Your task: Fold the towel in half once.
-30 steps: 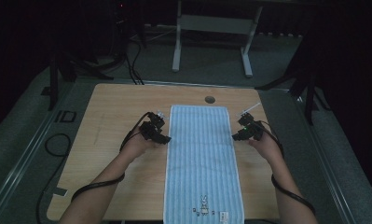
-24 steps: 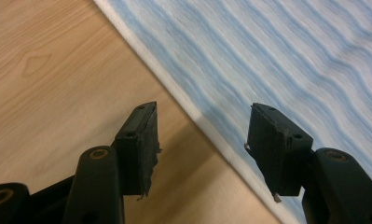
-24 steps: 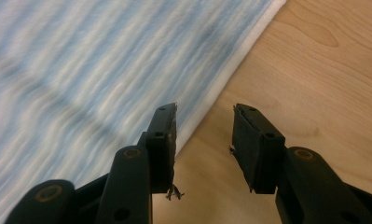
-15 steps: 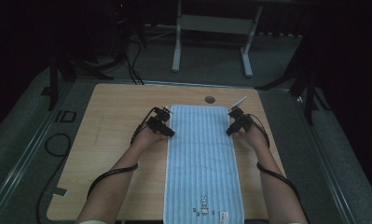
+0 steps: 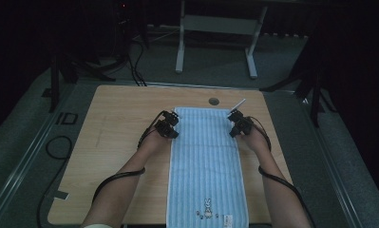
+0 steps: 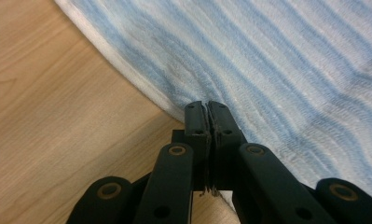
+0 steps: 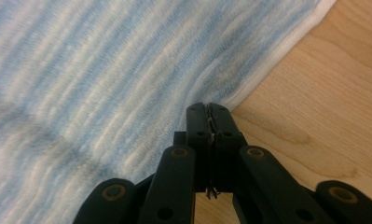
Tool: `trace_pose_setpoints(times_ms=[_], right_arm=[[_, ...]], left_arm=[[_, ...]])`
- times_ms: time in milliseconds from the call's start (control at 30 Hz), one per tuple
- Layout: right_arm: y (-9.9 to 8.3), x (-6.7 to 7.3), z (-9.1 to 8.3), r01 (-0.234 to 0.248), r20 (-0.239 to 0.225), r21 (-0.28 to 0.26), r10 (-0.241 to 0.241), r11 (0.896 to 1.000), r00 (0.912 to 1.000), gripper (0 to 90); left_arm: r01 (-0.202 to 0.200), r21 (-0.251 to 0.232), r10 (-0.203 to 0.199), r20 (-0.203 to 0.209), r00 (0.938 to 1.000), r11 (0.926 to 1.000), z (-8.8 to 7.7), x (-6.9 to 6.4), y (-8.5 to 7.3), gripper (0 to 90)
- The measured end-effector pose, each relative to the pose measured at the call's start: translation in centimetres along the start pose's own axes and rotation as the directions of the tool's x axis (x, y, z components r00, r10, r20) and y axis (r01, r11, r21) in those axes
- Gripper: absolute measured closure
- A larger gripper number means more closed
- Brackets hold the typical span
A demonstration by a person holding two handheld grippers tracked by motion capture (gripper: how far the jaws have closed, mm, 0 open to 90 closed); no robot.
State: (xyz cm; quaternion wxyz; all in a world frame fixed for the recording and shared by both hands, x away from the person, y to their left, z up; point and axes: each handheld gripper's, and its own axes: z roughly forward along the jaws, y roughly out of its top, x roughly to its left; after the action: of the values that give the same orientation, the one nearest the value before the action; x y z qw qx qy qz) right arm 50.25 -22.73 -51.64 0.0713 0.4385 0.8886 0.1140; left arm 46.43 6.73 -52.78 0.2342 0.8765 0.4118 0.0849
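A light blue striped towel [image 5: 206,164] lies flat and lengthwise on the wooden table [image 5: 120,123], with a small rabbit motif [image 5: 207,207] near its front end. My left gripper [image 5: 174,122] sits at the towel's left edge near the far corner. Its jaws have just been closing and now pinch the white hem [image 6: 174,105], where the cloth [image 6: 277,56] puckers at my left gripper's [image 6: 206,105] tips. My right gripper [image 5: 232,123] mirrors this at the right edge. Its jaws have also just been closing, and my right gripper [image 7: 207,107] is shut on the towel [image 7: 104,70] edge.
A round cable hole [image 5: 213,101] is in the table just beyond the towel's far end. Bare wood [image 6: 58,93] lies left of the towel and more [image 7: 323,93] to its right. Past the table stand a white metal frame [image 5: 215,28] and floor cables [image 5: 135,61].
Both hands have moved away from me along the towel's long edges toward its far corners and dipped down. Both pairs of jaws have gone from apart to closed on the hem.
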Motion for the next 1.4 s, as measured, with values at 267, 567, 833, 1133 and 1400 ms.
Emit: trace_pose_setpoints(times_ms=[267, 567, 833, 1133, 1400], right_arm=[[-0.9, 0.4, -3.5, 0.041, 0.013, -0.071, -0.04, 0.997, 0.9991, 88.3], [-3.7, 2.4, -6.5, 0.111, -0.02, -0.1, -0.114, 0.989, 0.9933, 88.1], [-7.8, 4.3, -5.2, 0.148, -0.053, -0.084, -0.153, 0.985, 0.9868, 88.0], [-9.4, 4.9, -5.6, 0.135, -0.051, -0.113, -0.141, 0.984, 0.9887, 77.0], [-8.7, 6.4, -5.0, 0.169, -0.059, -0.103, -0.176, 0.98, 0.9827, 78.9]], left_arm=[[-0.023, -0.06, 0.025, 0.036, 0.999, 0.9979, -3.3, -0.4, -0.1, 87.4], [-0.071, -0.092, 0.075, 0.046, 0.9961, 0.9933, -6.9, -2.3, -2.4, 87.4], [-0.134, 0.0, 0.133, 0.108, 0.9852, 0.991, -5.6, -5.6, -6.1, 86.9], [-0.136, -0.048, 0.139, 0.065, 0.9882, 0.9896, -6.5, -6.1, -6.7, 69.6], [-0.161, 0.026, 0.158, 0.091, 0.9833, 0.9866, -4.0, -6.9, -6.4, 69.8]])
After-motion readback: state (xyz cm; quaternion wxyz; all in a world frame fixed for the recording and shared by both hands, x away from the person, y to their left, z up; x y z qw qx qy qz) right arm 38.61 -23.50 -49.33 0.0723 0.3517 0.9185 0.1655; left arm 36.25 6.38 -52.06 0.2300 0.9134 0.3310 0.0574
